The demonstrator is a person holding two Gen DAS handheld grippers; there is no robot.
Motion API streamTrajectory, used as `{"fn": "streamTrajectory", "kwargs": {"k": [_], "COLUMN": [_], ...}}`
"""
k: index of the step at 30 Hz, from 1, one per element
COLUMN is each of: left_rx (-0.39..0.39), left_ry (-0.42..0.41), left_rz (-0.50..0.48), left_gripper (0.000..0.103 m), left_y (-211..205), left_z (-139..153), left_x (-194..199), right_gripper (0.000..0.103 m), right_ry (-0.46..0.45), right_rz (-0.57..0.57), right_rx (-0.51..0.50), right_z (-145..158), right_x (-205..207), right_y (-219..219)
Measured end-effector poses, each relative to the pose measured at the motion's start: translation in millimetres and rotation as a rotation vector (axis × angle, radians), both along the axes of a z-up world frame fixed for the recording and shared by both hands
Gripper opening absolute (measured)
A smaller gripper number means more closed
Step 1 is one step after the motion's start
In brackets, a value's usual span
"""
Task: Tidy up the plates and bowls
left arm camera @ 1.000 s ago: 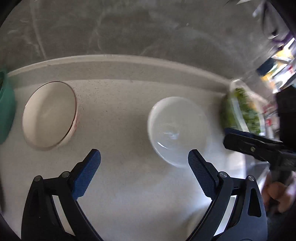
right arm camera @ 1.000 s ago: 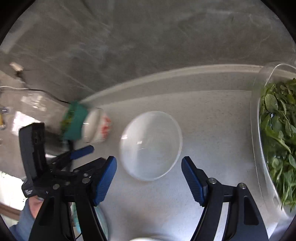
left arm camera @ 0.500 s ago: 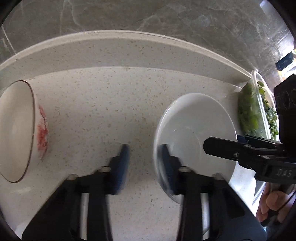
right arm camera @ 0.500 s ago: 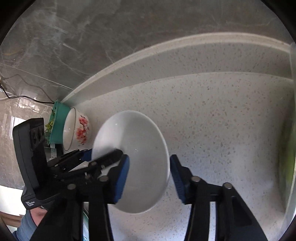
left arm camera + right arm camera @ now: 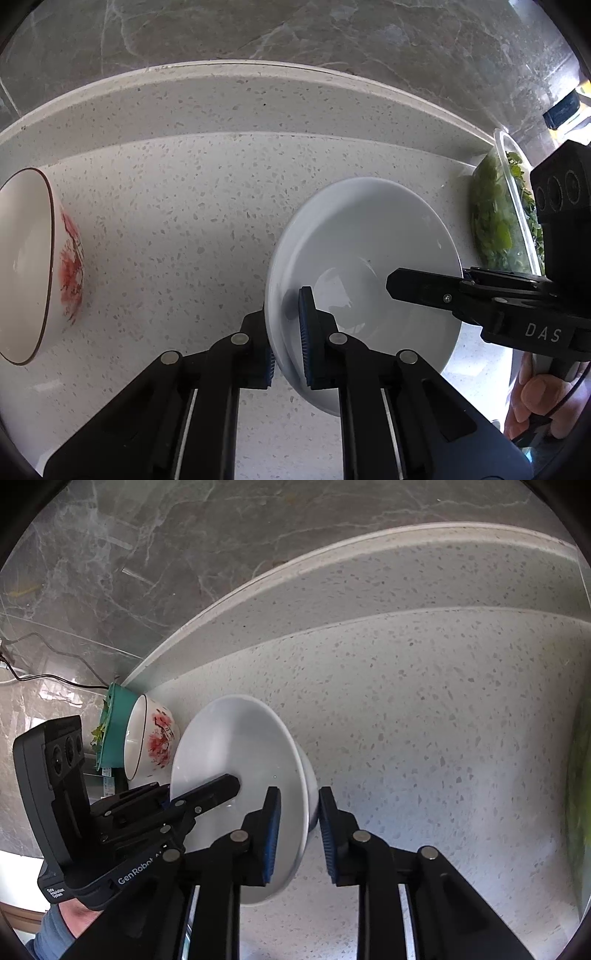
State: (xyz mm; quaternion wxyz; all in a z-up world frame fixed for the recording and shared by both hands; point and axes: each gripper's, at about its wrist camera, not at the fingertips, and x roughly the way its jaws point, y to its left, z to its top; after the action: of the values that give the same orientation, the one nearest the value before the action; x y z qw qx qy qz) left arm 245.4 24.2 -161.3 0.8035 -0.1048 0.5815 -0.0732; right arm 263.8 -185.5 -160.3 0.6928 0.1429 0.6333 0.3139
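A plain white bowl stands on the speckled counter. My left gripper is shut on its left rim, one pad inside the bowl and one outside. In the right wrist view the same white bowl has its right rim between the jaws of my right gripper. Those jaws are closing, with a small gap still showing at the outer pad. A white bowl with red flowers stands to the left, apart from the white one.
A teal bowl holding greens stands behind the flowered bowl. A clear container of leafy greens stands right of the white bowl. A raised counter ledge and a grey marble wall close off the back. Hands hold the grippers.
Both grippers came down onto the white bowl from either side and narrowed their wide jaws. The left one clamped the left rim; the right one now straddles the right rim.
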Motion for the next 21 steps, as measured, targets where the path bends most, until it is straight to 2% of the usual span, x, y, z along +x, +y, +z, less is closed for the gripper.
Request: {"fn": "streamTrajectory", "kwargs": {"k": [4, 14, 21], "left_rx": [-0.004, -0.014, -0.045], "left_ry": [-0.003, -0.024, -0.045], "left_rz": [0.003, -0.002, -0.019], "left_gripper": [0.009, 0.009, 0.009], "left_y": [1.8, 4.9, -10.7], "left_z": [4.0, 36.1, 69.9], "left_x": [-1.1, -12.8, -51.6], "right_gripper": [0.025, 0.025, 0.025], "right_ry": [0.002, -0.003, -0.015], "right_rz": [-0.009, -0.021, -0.034], "right_rx": [0.013, 0.052, 0.095], "right_z": [4.2, 25.4, 57.9], "right_x": [0.7, -7.5, -40.2], "right_y": [-6.2, -25.6, -59.8]}}
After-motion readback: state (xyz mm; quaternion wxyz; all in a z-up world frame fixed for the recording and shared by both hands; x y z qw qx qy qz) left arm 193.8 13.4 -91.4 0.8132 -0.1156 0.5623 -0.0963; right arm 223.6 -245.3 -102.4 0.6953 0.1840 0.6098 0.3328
